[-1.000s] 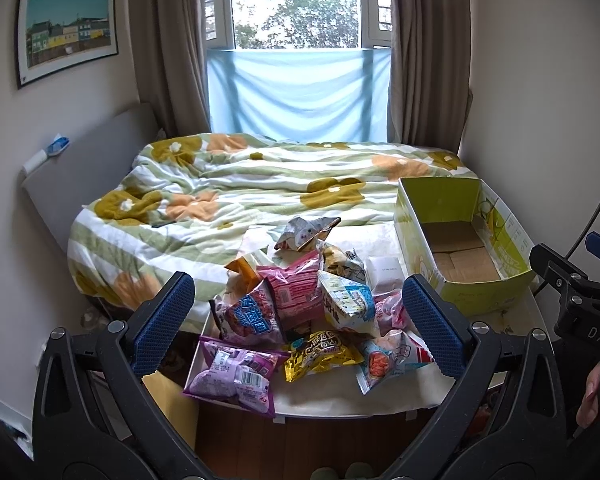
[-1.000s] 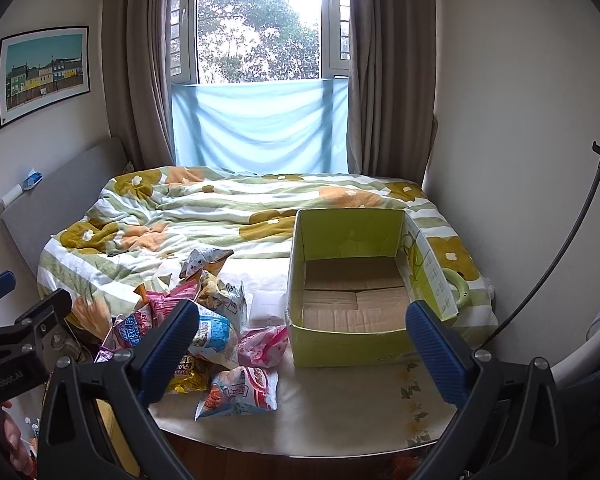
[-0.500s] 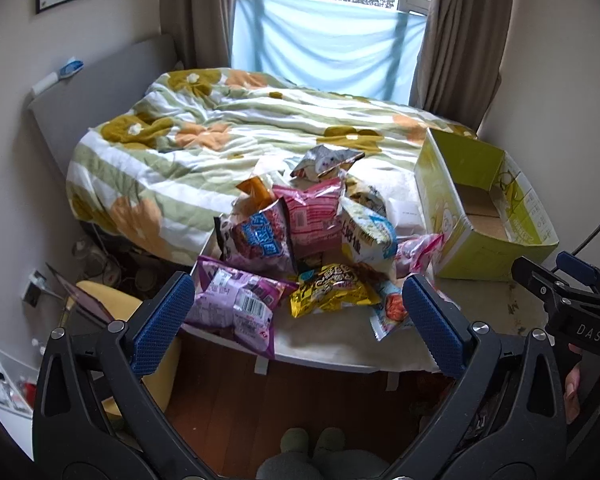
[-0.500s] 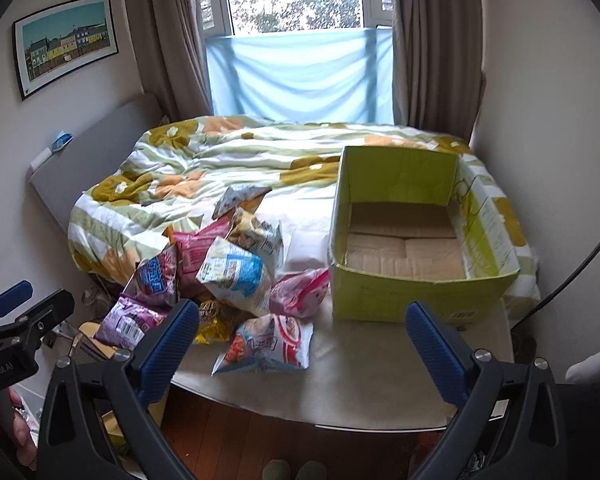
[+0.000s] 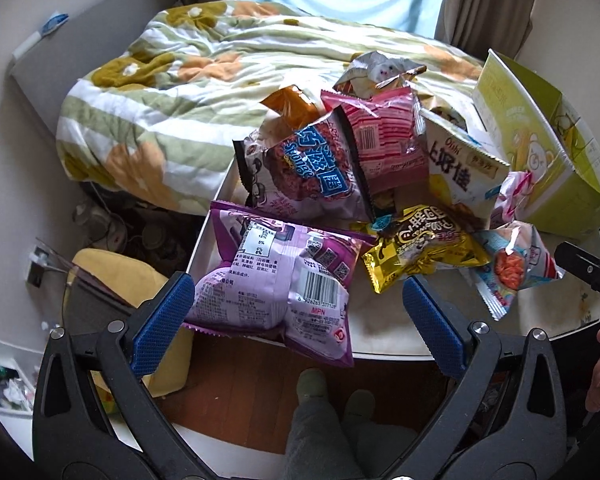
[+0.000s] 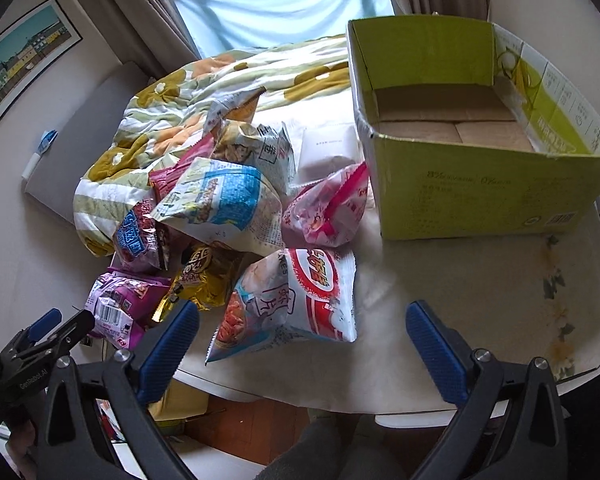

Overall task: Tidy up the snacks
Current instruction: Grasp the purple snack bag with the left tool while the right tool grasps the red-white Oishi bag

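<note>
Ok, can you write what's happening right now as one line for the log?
stage: approach | left gripper: open, over purple snack bag | right gripper: open, near shrimp chips bag | green box: empty

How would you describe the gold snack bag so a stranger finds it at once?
Start at the green cardboard box on the white table, then look left to the snack pile. At its front, beside the purple bag, lies the shiny gold foil snack bag, the only metallic yellow one.

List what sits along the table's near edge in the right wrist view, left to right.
Purple snack bag → gold snack bag → red-and-white shrimp chip bag → bare tablecloth; green cardboard box stands farther back on the right.
</note>
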Demonstrator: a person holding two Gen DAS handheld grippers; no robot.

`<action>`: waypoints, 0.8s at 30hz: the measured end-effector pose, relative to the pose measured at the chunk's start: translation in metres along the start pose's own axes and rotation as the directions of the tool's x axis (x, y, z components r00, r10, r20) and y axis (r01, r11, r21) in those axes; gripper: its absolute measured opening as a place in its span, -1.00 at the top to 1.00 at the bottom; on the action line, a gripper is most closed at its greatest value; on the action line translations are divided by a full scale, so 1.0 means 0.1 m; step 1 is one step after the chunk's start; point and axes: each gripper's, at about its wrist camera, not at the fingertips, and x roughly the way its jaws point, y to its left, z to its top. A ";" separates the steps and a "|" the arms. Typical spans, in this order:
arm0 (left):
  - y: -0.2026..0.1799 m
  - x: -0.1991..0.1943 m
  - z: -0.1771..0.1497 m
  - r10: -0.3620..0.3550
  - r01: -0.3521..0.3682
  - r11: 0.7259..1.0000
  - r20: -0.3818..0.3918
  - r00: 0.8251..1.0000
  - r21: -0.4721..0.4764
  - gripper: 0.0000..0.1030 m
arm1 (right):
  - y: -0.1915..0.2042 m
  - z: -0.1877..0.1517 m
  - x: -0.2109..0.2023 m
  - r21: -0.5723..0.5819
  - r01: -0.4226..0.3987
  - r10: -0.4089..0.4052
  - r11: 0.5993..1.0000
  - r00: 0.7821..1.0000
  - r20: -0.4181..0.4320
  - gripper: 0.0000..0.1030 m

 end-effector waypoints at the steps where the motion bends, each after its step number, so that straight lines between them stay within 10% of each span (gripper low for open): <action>1: 0.01 0.08 0.01 -0.004 0.004 1.000 -0.016 1.000 0.006 -0.99 | -0.01 0.00 0.06 0.010 0.001 -0.001 1.000 1.000 -0.006 -0.99; 16: -0.01 0.70 0.09 0.009 0.010 0.990 -0.139 0.990 0.139 -0.99 | -0.23 0.01 0.65 0.264 -0.047 0.077 0.963 0.991 -0.107 -0.99; 24: -0.05 0.64 0.09 -0.012 0.034 0.988 -0.141 0.990 0.152 -0.66 | -0.34 -0.04 0.71 0.328 -0.094 0.138 0.940 0.984 -0.114 -0.83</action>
